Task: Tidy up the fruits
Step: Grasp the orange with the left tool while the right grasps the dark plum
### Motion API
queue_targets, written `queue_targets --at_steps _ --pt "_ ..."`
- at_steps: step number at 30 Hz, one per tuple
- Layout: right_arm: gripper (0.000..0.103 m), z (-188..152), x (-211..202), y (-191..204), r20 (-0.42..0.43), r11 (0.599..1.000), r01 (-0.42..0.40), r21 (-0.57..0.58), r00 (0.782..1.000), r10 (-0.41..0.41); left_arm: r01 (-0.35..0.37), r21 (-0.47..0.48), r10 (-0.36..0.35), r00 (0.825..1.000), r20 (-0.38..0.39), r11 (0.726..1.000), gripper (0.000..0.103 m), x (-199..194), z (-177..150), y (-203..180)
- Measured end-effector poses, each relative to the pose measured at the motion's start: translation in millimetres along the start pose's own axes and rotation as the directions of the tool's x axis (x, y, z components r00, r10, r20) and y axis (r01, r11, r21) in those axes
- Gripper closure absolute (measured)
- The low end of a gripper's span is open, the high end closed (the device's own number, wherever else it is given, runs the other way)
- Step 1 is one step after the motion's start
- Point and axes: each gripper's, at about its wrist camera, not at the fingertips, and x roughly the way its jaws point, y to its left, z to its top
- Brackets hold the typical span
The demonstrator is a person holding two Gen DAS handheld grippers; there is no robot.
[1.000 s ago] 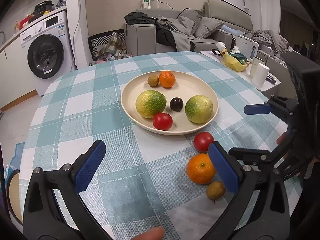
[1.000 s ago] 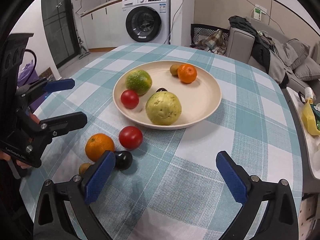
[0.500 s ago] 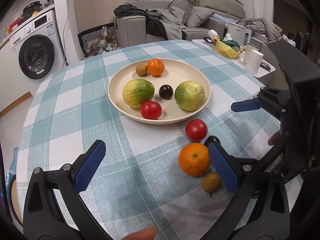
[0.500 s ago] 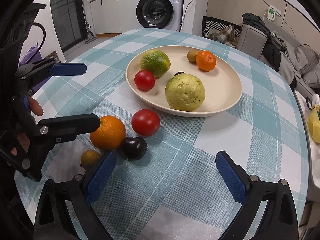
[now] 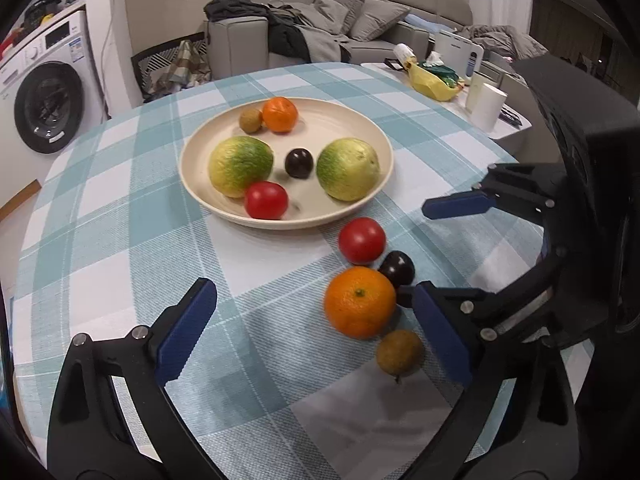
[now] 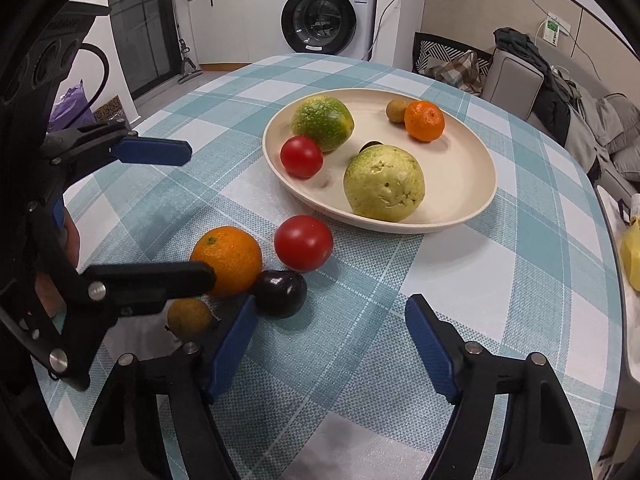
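Observation:
A cream plate [image 5: 372, 128] [image 6: 476, 168] holds two green-yellow guavas, a tomato, a dark plum, an orange and a small brown fruit. On the cloth in front of it lie a tomato [image 5: 361, 240] [image 6: 303, 243], a dark plum [image 5: 397, 268] [image 6: 280, 294], an orange [image 5: 359, 307] [image 6: 227, 260] and a small brown fruit [image 5: 399, 352] [image 6: 189, 318]. My left gripper [image 5: 316, 328] [image 6: 172, 212] is open, the orange just inside its right finger. My right gripper [image 6: 330, 344] [image 5: 440, 248] is open and empty, its left finger beside the loose plum.
The round table wears a teal and white check cloth [image 5: 120, 240]. A side table [image 5: 480, 92] with a paper roll and a yellow bag stands at the right. A sofa [image 5: 320, 32] and a washing machine [image 5: 44, 92] stand beyond.
Both grippers have moved forward and lower toward the loose fruits, which now look larger and nearer. Nothing has been taken hold of.

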Motion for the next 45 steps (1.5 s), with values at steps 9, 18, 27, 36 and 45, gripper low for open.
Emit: queue_targets --at_steps 9,18,27,36,45 --pt "0.029 0 -4 -2 0.008 1.000 -0.006 -0.005 1.000 0.006 0.074 -0.013 -0.074 0.997 -0.026 0.997 0.032 9 -5 -5" --pt "0.029 0 -6 -5 0.012 1.000 -0.012 -0.001 1.000 0.012 0.135 -0.008 -0.135 0.990 -0.044 0.991 0.066 13 -7 -9" --pt "0.033 -1 -5 1 0.012 0.999 -0.038 -0.015 0.999 0.038 0.115 -0.038 -0.116 0.993 -0.007 0.993 0.066 6 -3 0" --pt "0.046 0 -1 7 0.008 0.998 -0.061 -0.022 0.998 0.061 0.087 -0.080 -0.085 0.996 0.031 0.993 0.066 -3 1 14" --pt "0.055 1 -1 10 0.022 0.997 -0.076 -0.013 0.997 0.077 0.061 -0.097 -0.057 0.997 0.049 0.993 0.066 -4 2 18"
